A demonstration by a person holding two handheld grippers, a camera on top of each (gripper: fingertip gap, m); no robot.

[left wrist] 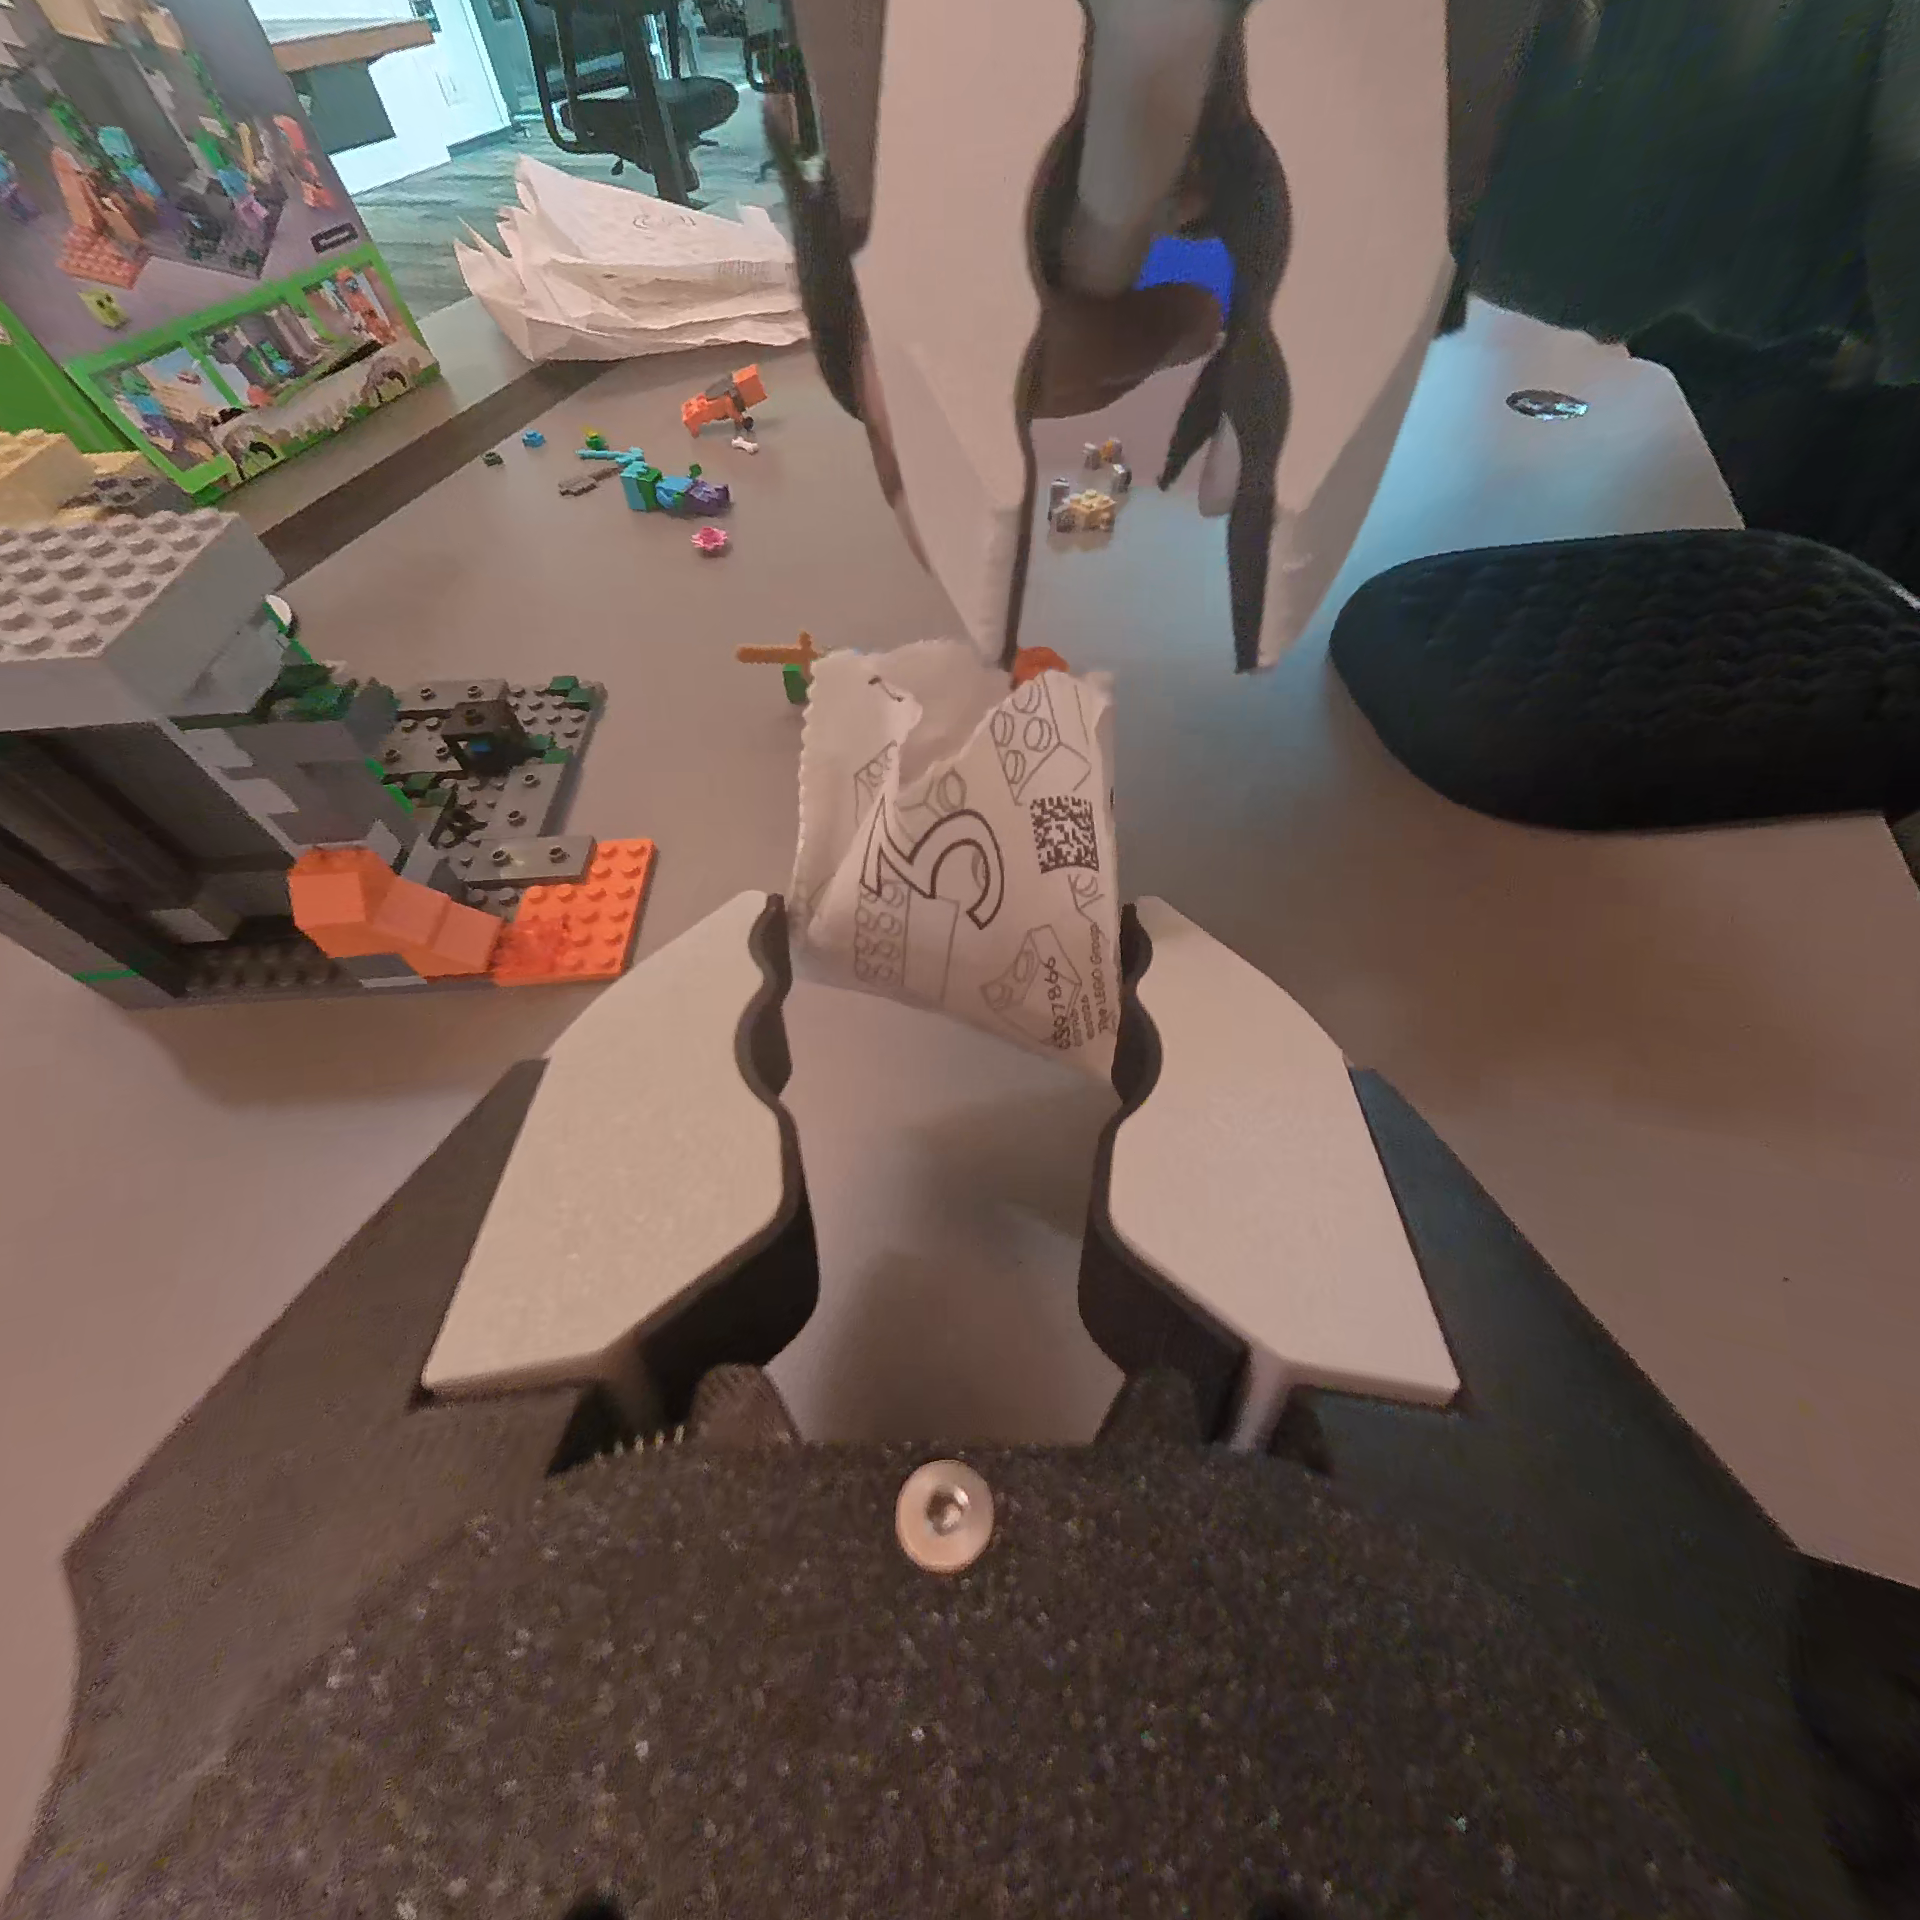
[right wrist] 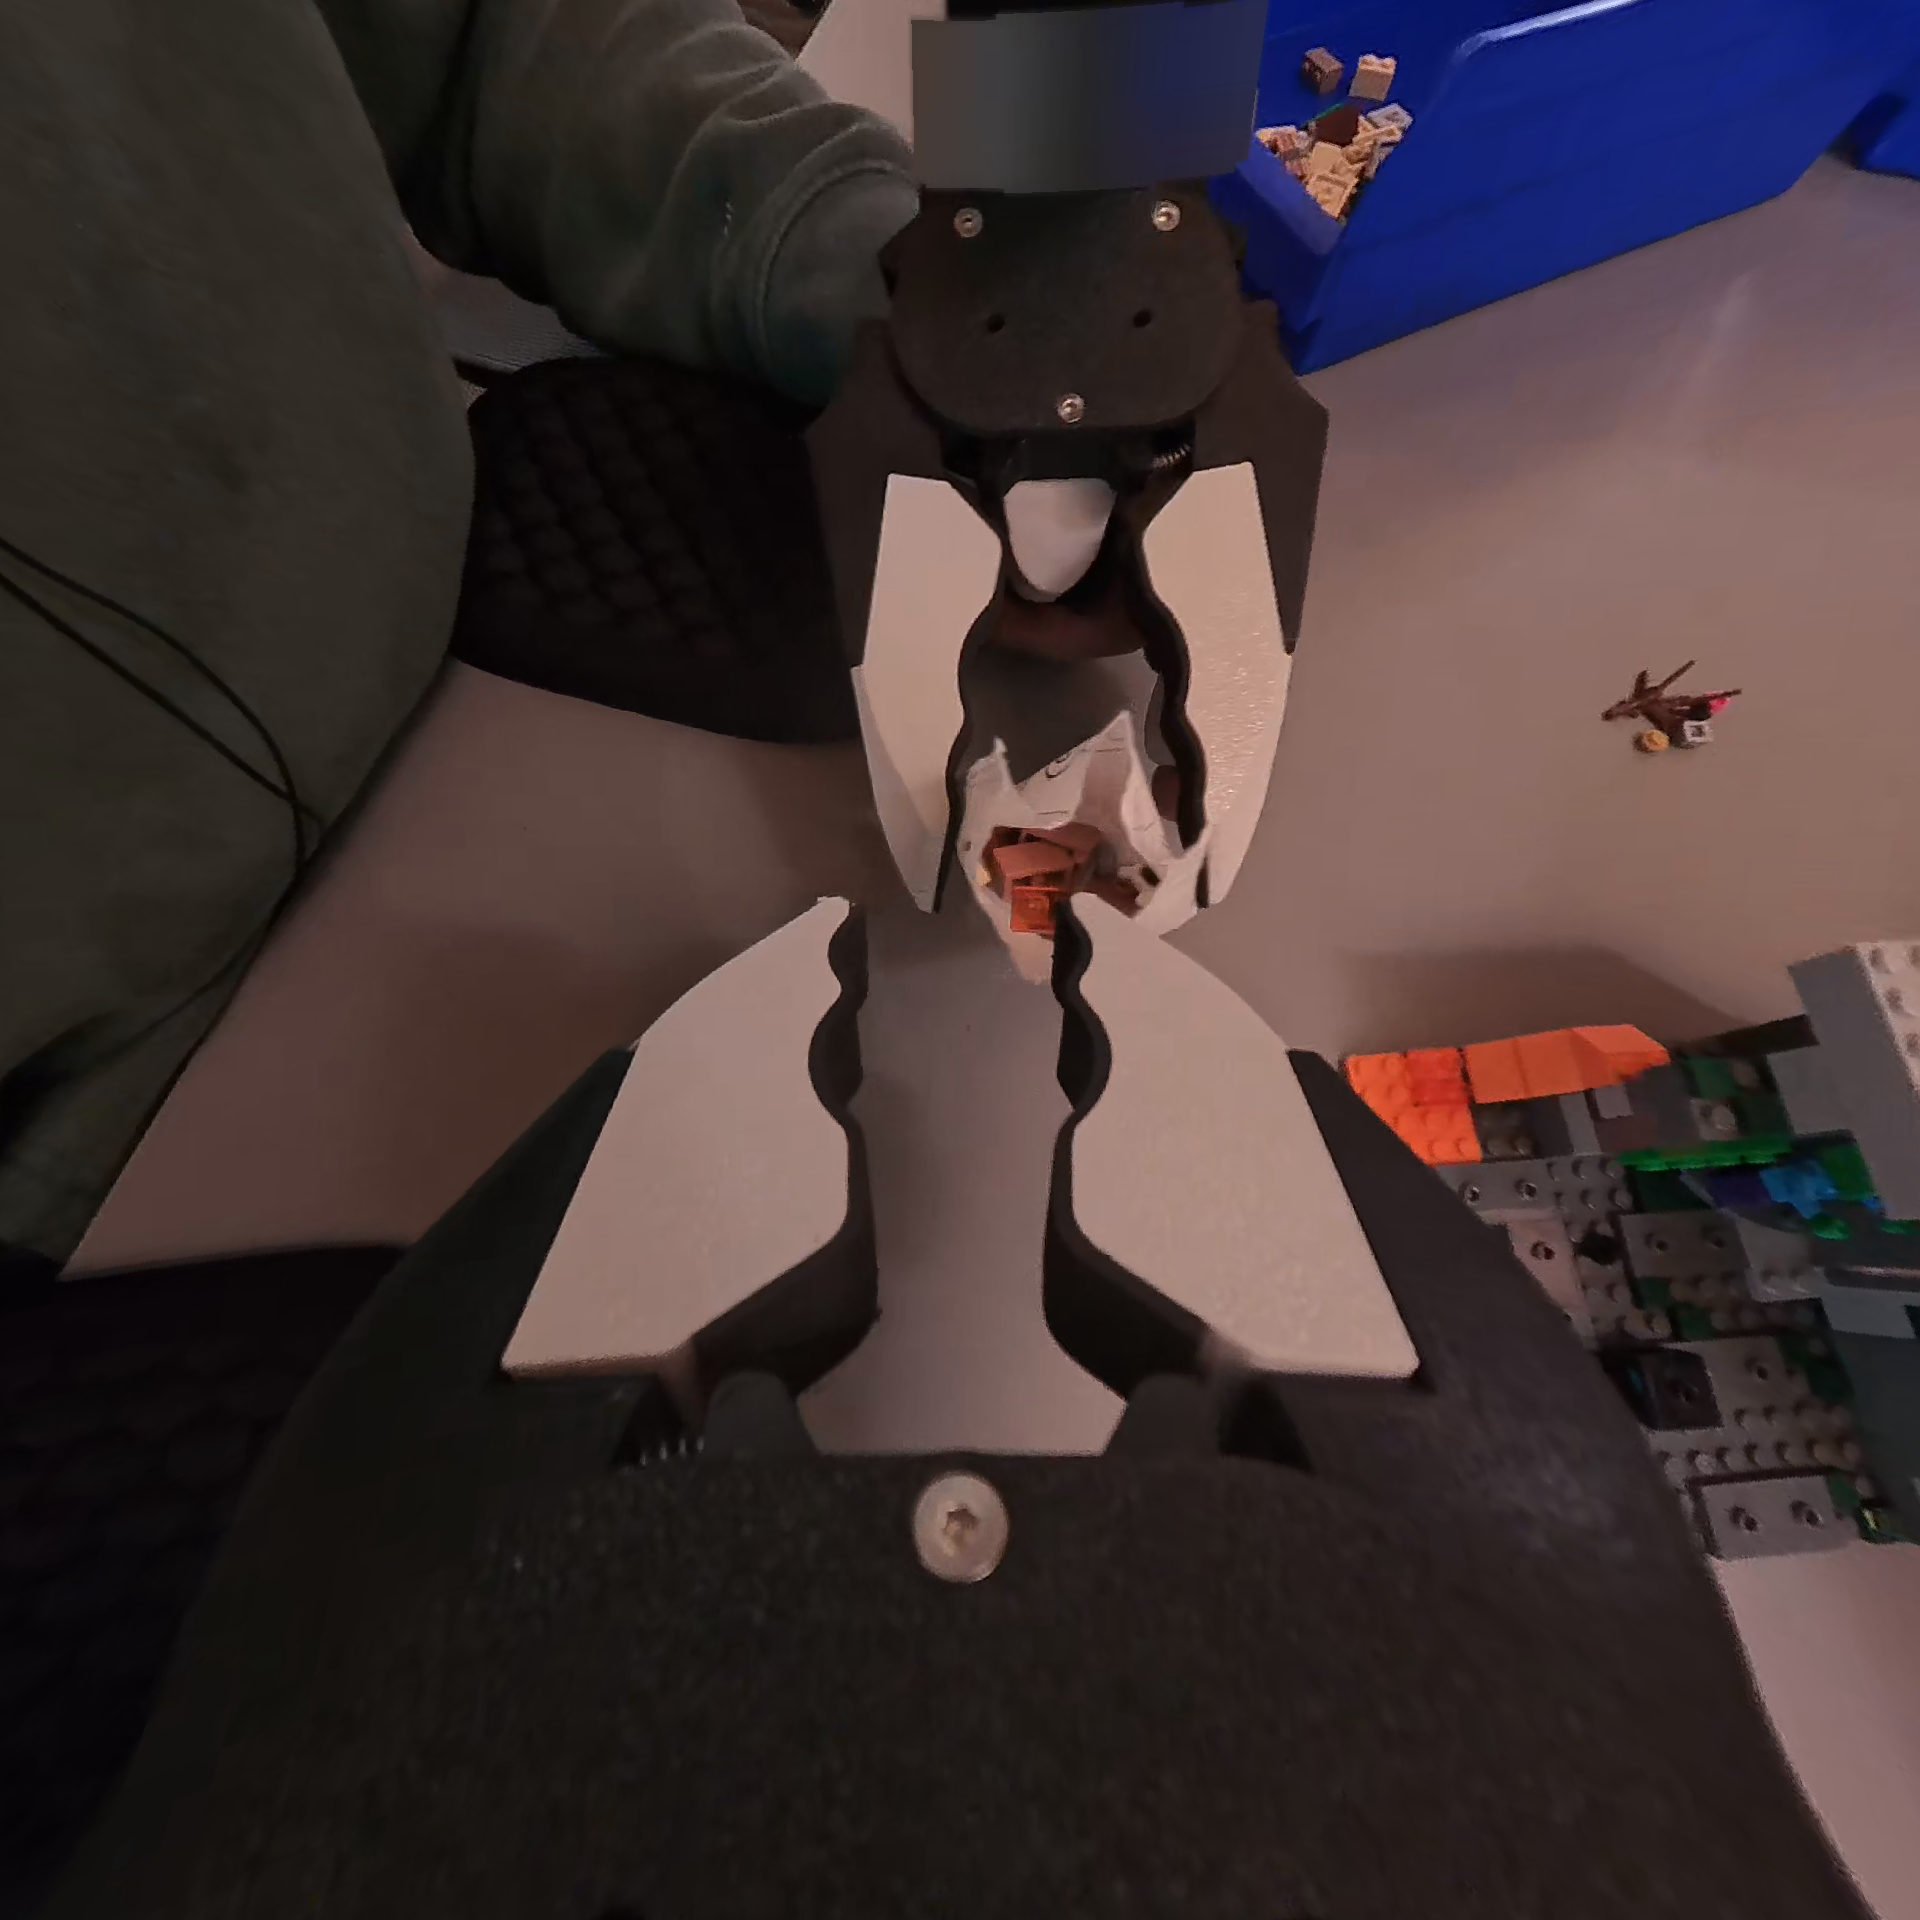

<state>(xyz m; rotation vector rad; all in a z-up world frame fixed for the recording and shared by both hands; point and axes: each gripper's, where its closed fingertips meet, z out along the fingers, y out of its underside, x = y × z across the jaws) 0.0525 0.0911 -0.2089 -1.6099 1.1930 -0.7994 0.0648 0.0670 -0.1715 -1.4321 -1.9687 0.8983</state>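
Clearly, in the left wrist view, a small white paper bag [left wrist: 956, 862] printed with brick outlines is gripped between the fingertips of the left gripper [left wrist: 951, 935], its lower sides pinched by the two pads so that it is kept upright above the grey table [left wrist: 1455, 1039]. The bag's torn mouth is turned upward, and one finger of the right gripper [left wrist: 1127, 665], seen coming down from above, is pushed into that mouth while the other finger is kept outside it; the right gripper's jaws are parted and nothing is clamped by them. A partly built brick model [left wrist: 312, 831] with orange plates is seen at the left, with a printed toy box [left wrist: 208, 239] behind it, a stack of empty white bags [left wrist: 644, 270] farther back, and loose small pieces [left wrist: 665, 478] scattered between. In the right wrist view, the right gripper [right wrist: 956, 935] is shown spread apart, its right fingertip resting at the bag's [right wrist: 1070, 821] opening, where brown and orange bricks [right wrist: 1029, 873] are exposed. The bag is held opposite by the left gripper [right wrist: 1070, 894], clenched on its sides. A blue bin [right wrist: 1558, 177] of pieces is seen beyond.
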